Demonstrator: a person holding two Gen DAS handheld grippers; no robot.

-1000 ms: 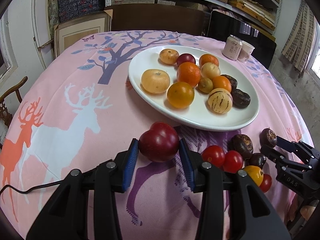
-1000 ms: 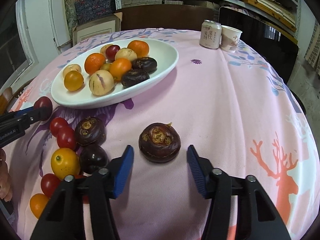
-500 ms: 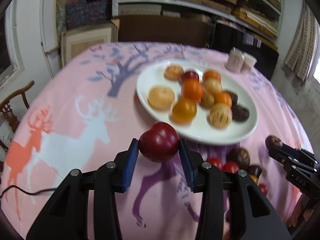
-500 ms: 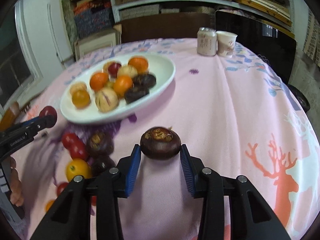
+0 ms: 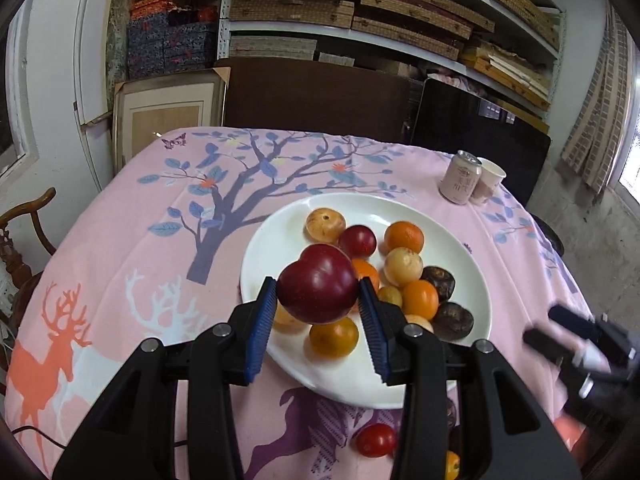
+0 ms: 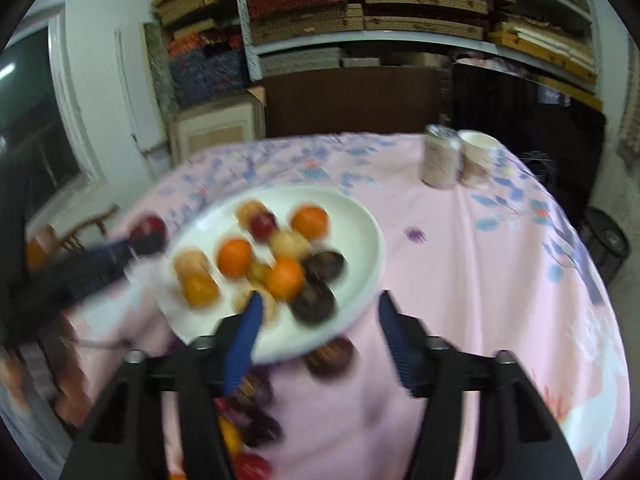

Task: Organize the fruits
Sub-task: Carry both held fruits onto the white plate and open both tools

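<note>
- Left hand-held gripper [image 5: 318, 312] is clamped on a dark red plum [image 5: 318, 289], held above the white plate [image 5: 472, 280], at the plate's 8 o'clock side.
- Right hand-held gripper [image 6: 318, 330] shows its blue pads spread apart with nothing between them; that view is motion-blurred.
- The desk wears a pink cloth [image 5: 140, 280] printed with deer and a tree.
- A can [image 5: 460, 183] and paper cup [image 5: 490, 176] touch at the plate's 1 o'clock.
- Shelves of stacked boxes [image 5: 360, 4] fill the back wall.
</note>
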